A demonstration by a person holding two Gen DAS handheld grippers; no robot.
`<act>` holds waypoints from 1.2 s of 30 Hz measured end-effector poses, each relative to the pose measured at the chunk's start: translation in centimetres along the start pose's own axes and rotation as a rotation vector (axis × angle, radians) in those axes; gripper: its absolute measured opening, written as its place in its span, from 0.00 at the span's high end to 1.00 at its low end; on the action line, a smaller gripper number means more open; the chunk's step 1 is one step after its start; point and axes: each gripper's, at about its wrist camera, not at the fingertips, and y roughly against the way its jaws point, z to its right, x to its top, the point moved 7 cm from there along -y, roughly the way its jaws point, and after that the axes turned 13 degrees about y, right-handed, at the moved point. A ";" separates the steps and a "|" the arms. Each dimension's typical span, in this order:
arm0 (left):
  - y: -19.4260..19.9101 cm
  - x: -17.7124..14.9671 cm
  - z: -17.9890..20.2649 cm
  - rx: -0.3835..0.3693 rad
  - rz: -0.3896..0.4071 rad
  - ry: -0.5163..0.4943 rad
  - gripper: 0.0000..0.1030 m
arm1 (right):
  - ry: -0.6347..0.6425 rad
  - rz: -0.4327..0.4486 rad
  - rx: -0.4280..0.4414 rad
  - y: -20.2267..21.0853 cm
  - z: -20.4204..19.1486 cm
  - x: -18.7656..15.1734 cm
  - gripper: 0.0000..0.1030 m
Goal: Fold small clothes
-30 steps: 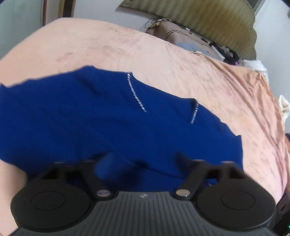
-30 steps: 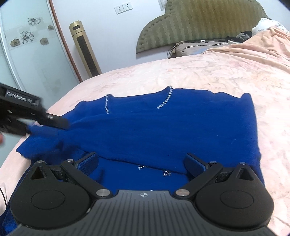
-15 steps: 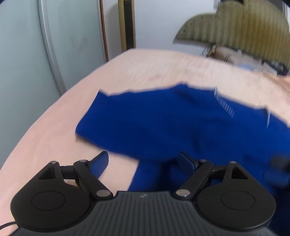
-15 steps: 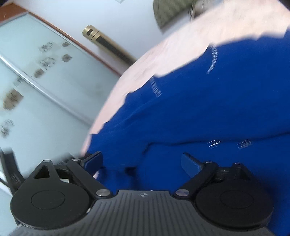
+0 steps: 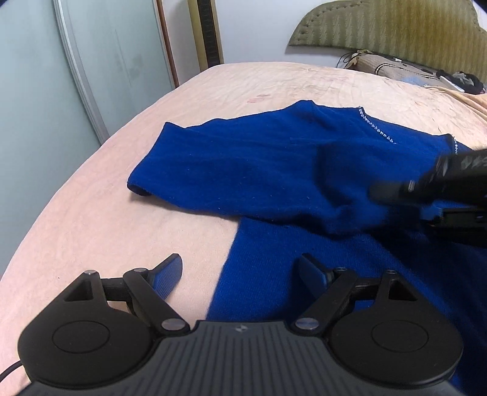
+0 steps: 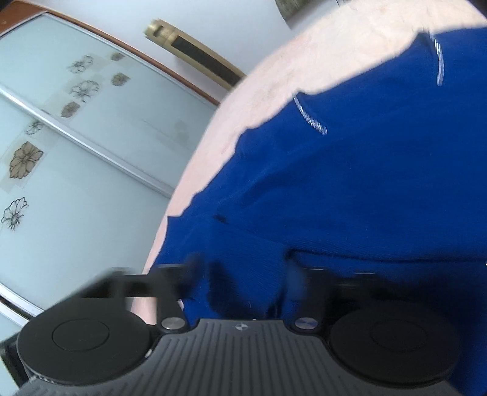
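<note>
Blue knit sweater (image 5: 274, 170) lies spread on a bed covered by a peach sheet (image 5: 91, 219), with one sleeve folded across toward the bed's near left edge and a row of small sparkling stones (image 5: 376, 129) running along the neckline. Seen from the left wrist camera, the left gripper (image 5: 240, 274) hovers just above the bed with its two fingers spread wide and nothing between them; one finger is over bare sheet, the other over the sweater's lower part. To the right, the right gripper (image 5: 426, 198) reaches in, blurred, over the sweater's body. From the right wrist camera its fingers (image 6: 194, 268) are smeared by motion and sunk in blue fabric, so whether they grip it cannot be told. A frosted sliding door (image 6: 76, 137) with flower decals stands beside the bed, and a green padded headboard (image 5: 389, 27) rises at the far end.
</note>
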 end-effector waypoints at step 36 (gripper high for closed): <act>0.9 1.3 2.4 -0.015 0.005 -0.027 0.18 | 0.111 0.311 -0.351 16.4 5.4 5.4 0.91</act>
